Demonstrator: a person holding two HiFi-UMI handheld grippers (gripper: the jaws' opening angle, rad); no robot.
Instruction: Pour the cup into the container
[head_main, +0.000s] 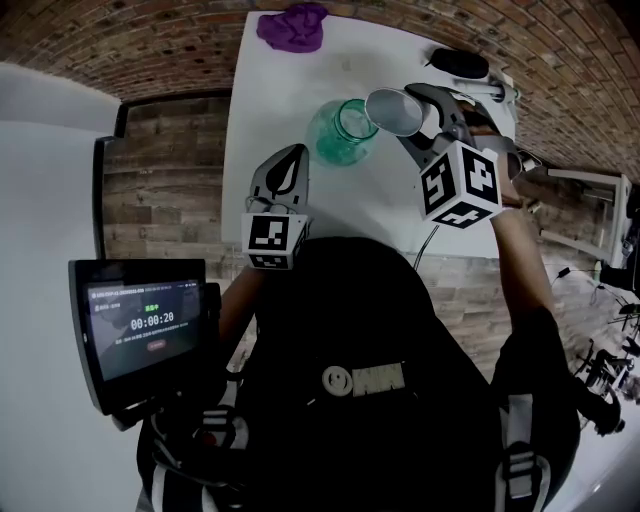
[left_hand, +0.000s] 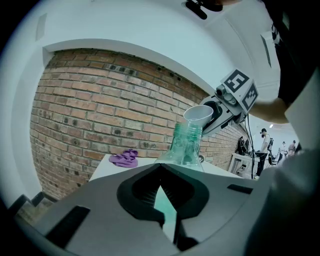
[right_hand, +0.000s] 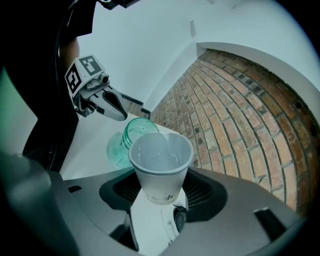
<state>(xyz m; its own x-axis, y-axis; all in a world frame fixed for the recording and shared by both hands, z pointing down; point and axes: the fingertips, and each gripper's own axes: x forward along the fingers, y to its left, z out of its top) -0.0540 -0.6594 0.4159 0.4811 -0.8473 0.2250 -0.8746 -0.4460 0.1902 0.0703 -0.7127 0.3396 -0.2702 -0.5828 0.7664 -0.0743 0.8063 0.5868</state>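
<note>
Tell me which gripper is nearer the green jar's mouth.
Right. The right gripper holds the paper cup tipped at the mouth of the green jar. The left gripper points at it from the opposite side, stopping short, jaws together.

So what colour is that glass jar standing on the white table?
It's a translucent teal-green glass jar, and it shows best in the head view.

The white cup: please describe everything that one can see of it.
The cup is white, paper-like, tapering, with a rolled rim and faint print low on its side. The right gripper clamps its lower wall. It is tipped, mouth toward the open green jar, rim close by the jar's mouth; contact cannot be told. Contents unclear.
</note>
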